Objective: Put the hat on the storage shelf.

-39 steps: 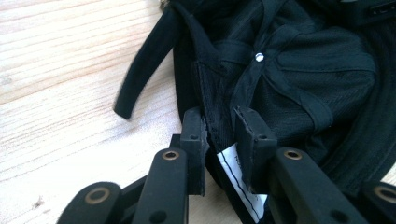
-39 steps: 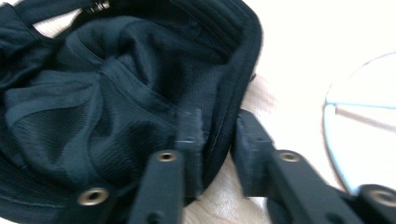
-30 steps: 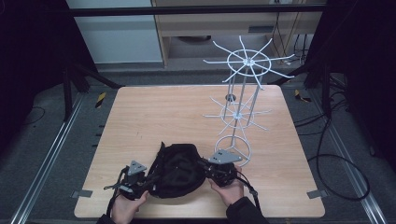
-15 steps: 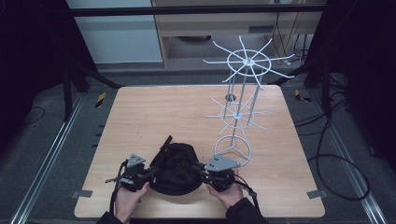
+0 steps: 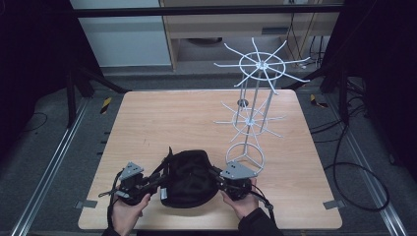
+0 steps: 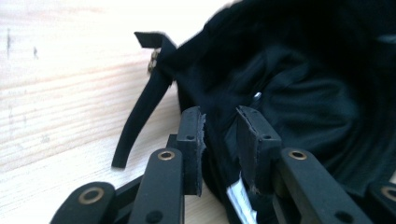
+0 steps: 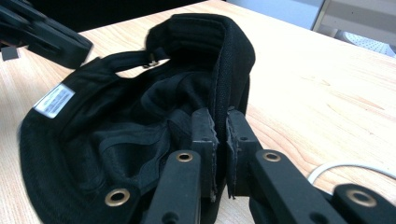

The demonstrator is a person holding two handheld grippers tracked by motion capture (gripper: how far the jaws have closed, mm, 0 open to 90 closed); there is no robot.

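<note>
The black cap (image 5: 187, 178) lies upside down near the bench's (image 5: 196, 118) front edge, bare wood beyond. The right gripper (image 7: 220, 122) pinches its rim; the left gripper's (image 6: 219, 125) fingers, just opening, straddle the rim loosely.

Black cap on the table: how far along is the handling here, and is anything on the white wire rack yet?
Done: the black cap lies upside down at the near edge of the table. In hand: the right gripper pinches its rim; the left gripper, jaws just opening, has rim fabric loose between them. Left: the white wire rack carries nothing; the cap probably goes there.
</note>
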